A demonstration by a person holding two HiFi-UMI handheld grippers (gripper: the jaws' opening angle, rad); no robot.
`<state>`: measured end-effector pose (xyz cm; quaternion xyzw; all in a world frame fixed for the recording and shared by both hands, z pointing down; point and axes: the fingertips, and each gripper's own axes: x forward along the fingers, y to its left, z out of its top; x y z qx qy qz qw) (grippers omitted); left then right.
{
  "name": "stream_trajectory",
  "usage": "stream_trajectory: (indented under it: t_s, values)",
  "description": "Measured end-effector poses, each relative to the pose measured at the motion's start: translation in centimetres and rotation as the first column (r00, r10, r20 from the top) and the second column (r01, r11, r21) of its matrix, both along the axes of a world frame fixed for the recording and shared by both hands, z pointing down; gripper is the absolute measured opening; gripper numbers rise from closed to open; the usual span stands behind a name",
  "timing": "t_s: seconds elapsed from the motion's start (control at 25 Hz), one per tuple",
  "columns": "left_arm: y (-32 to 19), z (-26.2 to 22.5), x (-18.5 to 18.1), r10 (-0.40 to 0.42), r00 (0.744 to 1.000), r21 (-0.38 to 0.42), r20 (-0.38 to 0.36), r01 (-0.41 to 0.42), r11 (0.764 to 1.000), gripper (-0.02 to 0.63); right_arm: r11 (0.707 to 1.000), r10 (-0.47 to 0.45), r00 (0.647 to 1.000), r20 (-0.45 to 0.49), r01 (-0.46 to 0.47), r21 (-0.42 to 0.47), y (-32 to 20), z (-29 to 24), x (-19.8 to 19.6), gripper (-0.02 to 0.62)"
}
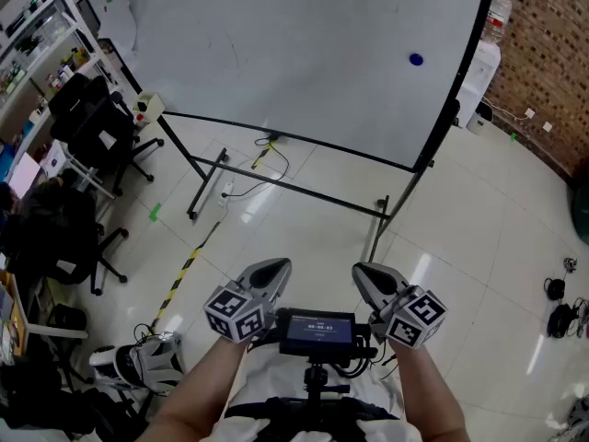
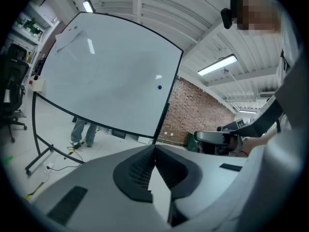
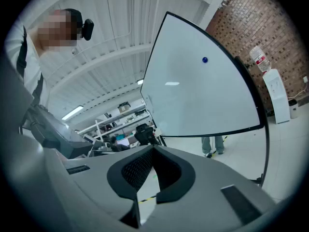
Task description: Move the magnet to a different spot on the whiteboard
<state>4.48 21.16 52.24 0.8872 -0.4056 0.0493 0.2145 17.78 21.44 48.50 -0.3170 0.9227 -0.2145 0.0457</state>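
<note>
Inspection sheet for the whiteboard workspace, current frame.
Surface: whiteboard, free-standing, mostly blank.
Job's things: blue magnet stuck near the board's right edge, untouched.
Clutter: office chairs at left; yellow-black tape on the floor.
Grippers: left gripper and right gripper held low, well short of the board; jaws together, nothing between them.
Cables: cable on the floor beneath the board.
Surroundings: brick wall and water dispenser at right; person's legs behind the board.

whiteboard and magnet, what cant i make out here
Magnet: a tiny blue dot in all views; shape details unreadable.
Whiteboard: top cut off by head view's upper edge.
Person behind it: left gripper view shows only legs; board hides the rest.
</note>
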Motion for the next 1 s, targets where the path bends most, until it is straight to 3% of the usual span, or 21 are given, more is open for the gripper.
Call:
stream_trajectory:
  t_s: [0.6,1.0]
  values:
    - [-6.6,-1.0,-16.6,-0.114,0.992,0.042,-0.049,0.116,0.992,0.031,0.998,-0.061,0.995,-0.082,0.063,0.025,-7.6,-2.0,-14.0,0.026]
    - [-10.0,-1.8,-23.1,-0.067,0.997,0.099,-0.028,0.07,0.993,0.031,0.997,-0.01,0.994,-0.113,0.019,0.074,-11.5,-3.4,-19.7,0.026]
